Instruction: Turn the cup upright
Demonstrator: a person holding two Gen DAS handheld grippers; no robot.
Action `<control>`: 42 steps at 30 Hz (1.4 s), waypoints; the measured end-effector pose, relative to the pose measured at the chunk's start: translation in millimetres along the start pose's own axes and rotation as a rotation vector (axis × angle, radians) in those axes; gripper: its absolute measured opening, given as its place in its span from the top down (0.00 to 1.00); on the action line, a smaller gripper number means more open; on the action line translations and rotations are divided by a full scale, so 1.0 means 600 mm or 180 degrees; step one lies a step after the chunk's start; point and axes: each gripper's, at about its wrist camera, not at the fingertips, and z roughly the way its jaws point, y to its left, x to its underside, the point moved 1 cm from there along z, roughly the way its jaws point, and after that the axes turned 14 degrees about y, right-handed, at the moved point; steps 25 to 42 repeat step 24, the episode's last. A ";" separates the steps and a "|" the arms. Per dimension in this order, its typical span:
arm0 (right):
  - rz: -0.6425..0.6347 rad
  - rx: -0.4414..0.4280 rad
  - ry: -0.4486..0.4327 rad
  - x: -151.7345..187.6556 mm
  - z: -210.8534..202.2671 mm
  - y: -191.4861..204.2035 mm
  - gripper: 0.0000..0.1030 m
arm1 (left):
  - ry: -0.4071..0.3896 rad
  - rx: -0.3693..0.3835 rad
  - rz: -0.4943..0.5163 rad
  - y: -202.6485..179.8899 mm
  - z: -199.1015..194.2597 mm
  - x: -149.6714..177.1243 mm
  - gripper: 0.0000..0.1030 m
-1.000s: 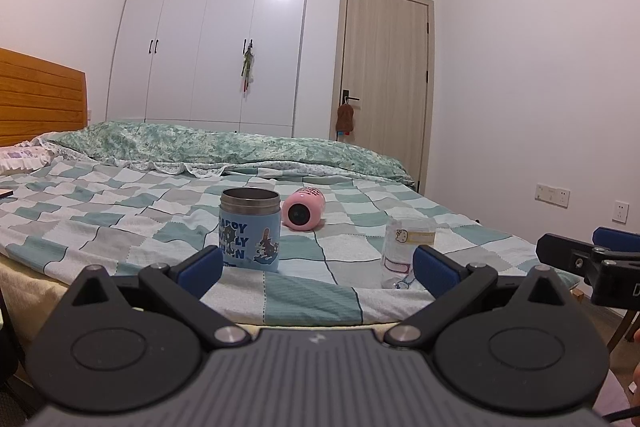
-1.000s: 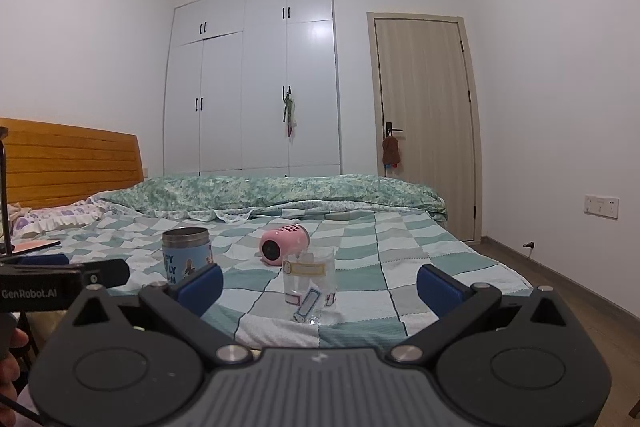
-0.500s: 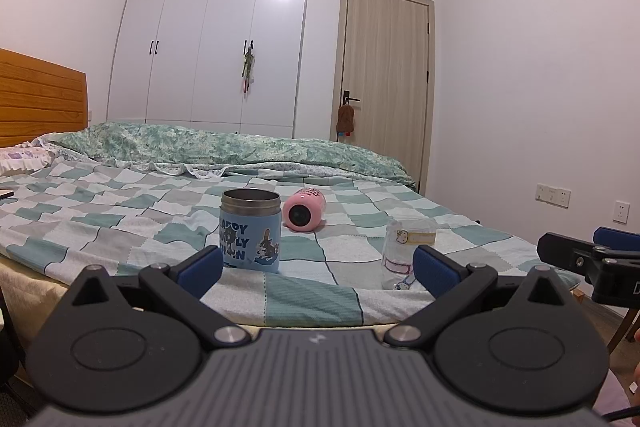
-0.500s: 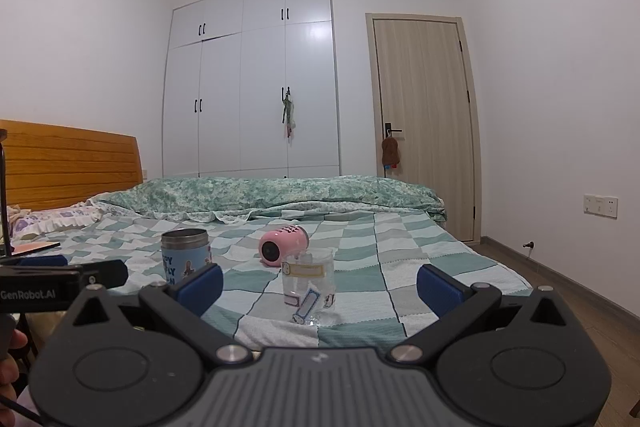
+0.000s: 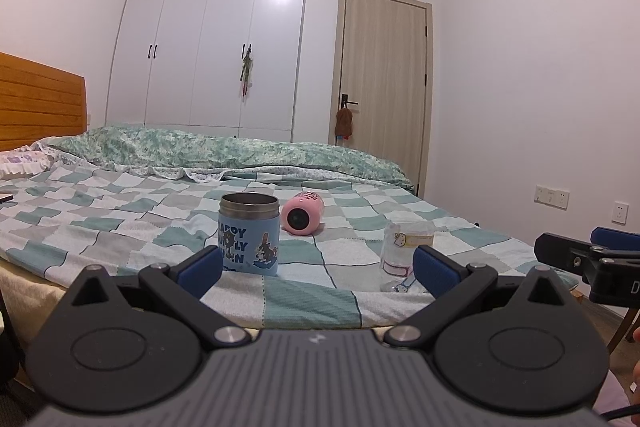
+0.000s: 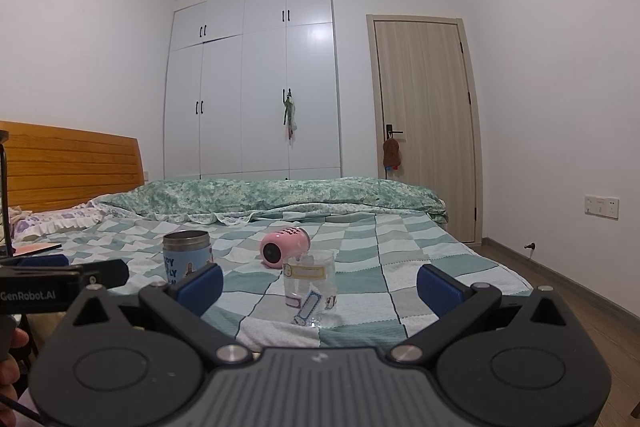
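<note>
A pink cup (image 5: 302, 215) lies on its side on the checked bed cover, its round end facing me; it also shows in the right wrist view (image 6: 284, 248). A blue cartoon-print steel cup (image 5: 248, 233) (image 6: 187, 257) stands upright to its left. A clear glass with stickers (image 5: 402, 254) (image 6: 310, 287) stands upright near the bed's front edge. My left gripper (image 5: 318, 267) is open and empty, short of the bed edge. My right gripper (image 6: 320, 285) is open and empty, in front of the glass.
The bed (image 6: 360, 267) has a rolled green quilt (image 6: 280, 193) at the back and a wooden headboard (image 6: 72, 167) at the left. White wardrobes (image 6: 256, 87) and a door (image 6: 424, 127) stand behind. Wood floor (image 6: 560, 287) lies to the right.
Both views have shifted only slightly; the right gripper has edged a little nearer the bed. The cups have not moved.
</note>
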 end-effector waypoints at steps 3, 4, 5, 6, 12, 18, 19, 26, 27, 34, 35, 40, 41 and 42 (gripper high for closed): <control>0.0000 -0.0002 0.0000 0.000 0.000 0.000 0.00 | -0.0012 0.0009 -0.0002 0.000 -0.001 0.001 0.00; -0.0001 -0.0001 -0.0005 0.000 0.000 0.000 0.00 | -0.0018 0.0004 0.0000 0.000 -0.002 0.001 0.00; -0.0002 0.0001 -0.0008 0.000 0.000 0.000 0.00 | -0.0024 0.0002 0.0000 -0.001 -0.003 0.001 0.00; -0.0004 -0.0002 -0.0008 0.000 -0.001 0.000 0.00 | -0.0029 -0.0004 0.0003 -0.001 -0.003 0.001 0.00; -0.0007 -0.0005 -0.0004 0.001 -0.002 0.001 0.00 | -0.0048 -0.0072 0.0039 -0.004 -0.003 0.003 0.00; -0.0008 -0.0005 -0.0005 0.001 -0.003 0.001 0.00 | -0.0074 -0.0038 0.0070 -0.005 -0.005 0.006 0.00; -0.0008 -0.0005 -0.0005 0.001 -0.003 0.001 0.00 | -0.0082 -0.0036 0.0077 -0.005 -0.005 0.006 0.00; -0.0012 -0.0009 -0.0004 0.001 -0.003 0.002 0.00 | -0.0046 -0.0023 0.0035 0.000 -0.001 0.007 0.00; -0.0012 -0.0009 -0.0004 0.001 -0.003 0.002 0.00 | -0.0046 -0.0023 0.0035 0.000 -0.001 0.007 0.00; -0.0012 -0.0009 -0.0004 0.001 -0.003 0.002 0.00 | -0.0046 -0.0023 0.0035 0.000 -0.001 0.007 0.00; -0.0012 -0.0009 -0.0004 0.001 -0.003 0.002 0.00 | -0.0046 -0.0023 0.0035 0.000 -0.001 0.007 0.00; -0.0012 -0.0009 -0.0004 0.001 -0.003 0.002 0.00 | -0.0046 -0.0023 0.0035 0.000 -0.001 0.007 0.00; -0.0012 -0.0009 -0.0004 0.001 -0.003 0.002 0.00 | -0.0046 -0.0023 0.0035 0.000 -0.001 0.007 0.00; -0.0012 -0.0009 -0.0004 0.001 -0.003 0.002 0.00 | -0.0046 -0.0023 0.0035 0.000 -0.001 0.007 0.00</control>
